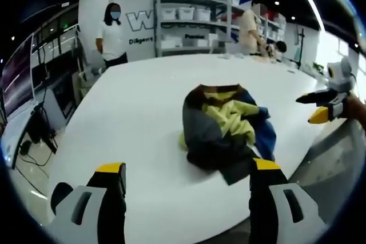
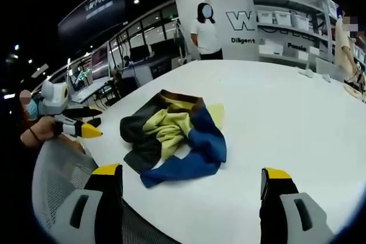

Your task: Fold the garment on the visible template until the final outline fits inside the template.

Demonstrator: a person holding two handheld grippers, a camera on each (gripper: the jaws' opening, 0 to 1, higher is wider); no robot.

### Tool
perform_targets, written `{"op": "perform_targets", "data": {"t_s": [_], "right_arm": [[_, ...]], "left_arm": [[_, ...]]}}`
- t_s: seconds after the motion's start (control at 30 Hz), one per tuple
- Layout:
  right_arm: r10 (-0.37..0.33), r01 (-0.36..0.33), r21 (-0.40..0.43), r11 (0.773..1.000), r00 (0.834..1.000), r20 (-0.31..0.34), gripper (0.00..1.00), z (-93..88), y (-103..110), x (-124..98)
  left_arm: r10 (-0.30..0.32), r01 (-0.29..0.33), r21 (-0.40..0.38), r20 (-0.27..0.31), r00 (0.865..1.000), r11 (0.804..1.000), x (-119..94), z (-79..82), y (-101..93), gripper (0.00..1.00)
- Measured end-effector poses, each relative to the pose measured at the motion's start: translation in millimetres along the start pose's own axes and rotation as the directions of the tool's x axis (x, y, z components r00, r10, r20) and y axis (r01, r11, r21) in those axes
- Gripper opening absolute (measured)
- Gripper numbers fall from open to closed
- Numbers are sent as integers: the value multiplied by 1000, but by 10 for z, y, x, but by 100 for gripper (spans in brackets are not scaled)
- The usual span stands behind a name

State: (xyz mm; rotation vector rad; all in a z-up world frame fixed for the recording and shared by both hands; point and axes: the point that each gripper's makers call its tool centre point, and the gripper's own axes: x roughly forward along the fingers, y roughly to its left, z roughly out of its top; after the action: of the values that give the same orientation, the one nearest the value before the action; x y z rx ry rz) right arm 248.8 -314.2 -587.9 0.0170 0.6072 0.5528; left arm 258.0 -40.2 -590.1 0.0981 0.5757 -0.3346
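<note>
Garment [image 1: 226, 132], crumpled in black, yellow and blue, lay heaped near the edge of the white table [image 1: 143, 101], untouched, with left gripper [image 1: 189, 171] and right gripper [image 2: 191, 172] both held apart from it, jaws spread and empty.

"Diligent" on white wall [image 2: 243, 21]

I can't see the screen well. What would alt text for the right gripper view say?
A crumpled garment in dark grey, yellow and blue lies on a white table. The right gripper hovers open near it, and the left gripper reaches in from the left. People stand by shelves behind.
</note>
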Motion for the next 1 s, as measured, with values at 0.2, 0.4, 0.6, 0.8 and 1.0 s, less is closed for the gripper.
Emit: {"op": "perform_targets", "data": {"t_s": [0.2, 0.4, 0.6, 0.8, 1.0], "right_arm": [[18, -18, 11, 1000, 1000, 23, 99, 59, 16, 12], [62, -62, -17, 998, 998, 4, 99, 98, 68, 54], [111, -111, -29, 993, 994, -5, 99, 195, 95, 129], [122, -122, -44, 992, 992, 8, 99, 350, 68, 209], [128, -127, -42, 991, 992, 13, 99, 468, 11, 316]], "left_arm": [[-19, 18, -9, -4, 1000, 1000, 14, 0, -21, 85], [-22, 22, 17, -8, 1000, 1000, 48, 36, -28, 83], [-42, 42, 38, -15, 999, 998, 109, 111, -12, 82], [-52, 51, 29, 18, 998, 998, 182, 294, 29, 81], [-96, 96, -16, 18, 995, 995, 282, 357, -16, 79]]}}
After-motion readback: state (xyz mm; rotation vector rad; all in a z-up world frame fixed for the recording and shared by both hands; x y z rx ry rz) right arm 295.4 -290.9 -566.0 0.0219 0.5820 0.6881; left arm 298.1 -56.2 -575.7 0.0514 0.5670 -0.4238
